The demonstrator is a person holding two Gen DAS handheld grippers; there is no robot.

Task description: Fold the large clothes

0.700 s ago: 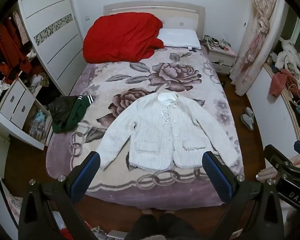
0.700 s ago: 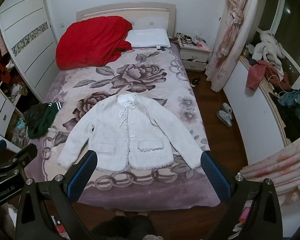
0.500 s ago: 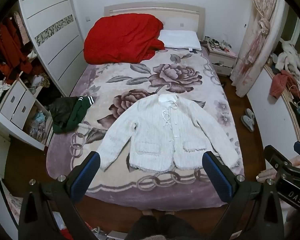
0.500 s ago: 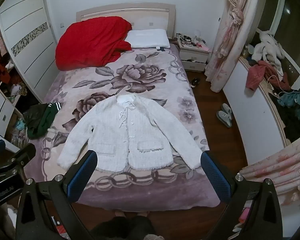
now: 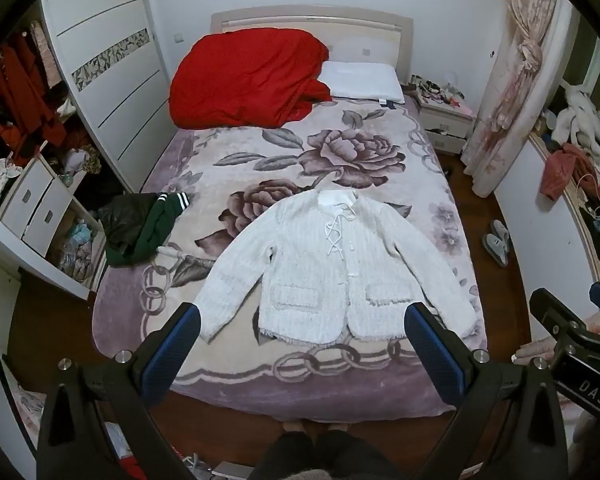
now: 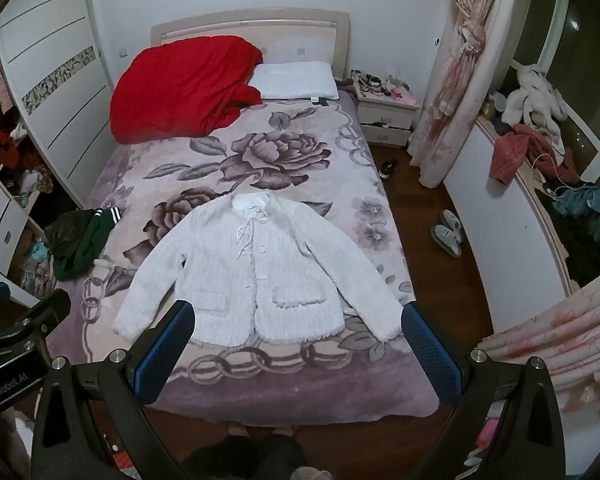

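- One white jacket [image 5: 332,276], 6 o'clock on the bed [image 5: 236,168].
- One red duvet [image 5: 248,76], 11 o'clock.
- One pillow [image 5: 360,82], 1 o'clock.
- Two slippers [image 5: 497,236].

I am seeing both feeds under dim, even indoor light with a cool cast; its source is sitting outside the frames. Shadows are staying soft, and the white cardigan [image 5: 332,276] is reading brightest without glare. Fisheye distortion is bending the wardrobe [image 5: 108,76] and the curtain [image 6: 456,80] near the edges, and black vignetting is filling the corners. Focus is holding sharp at center.
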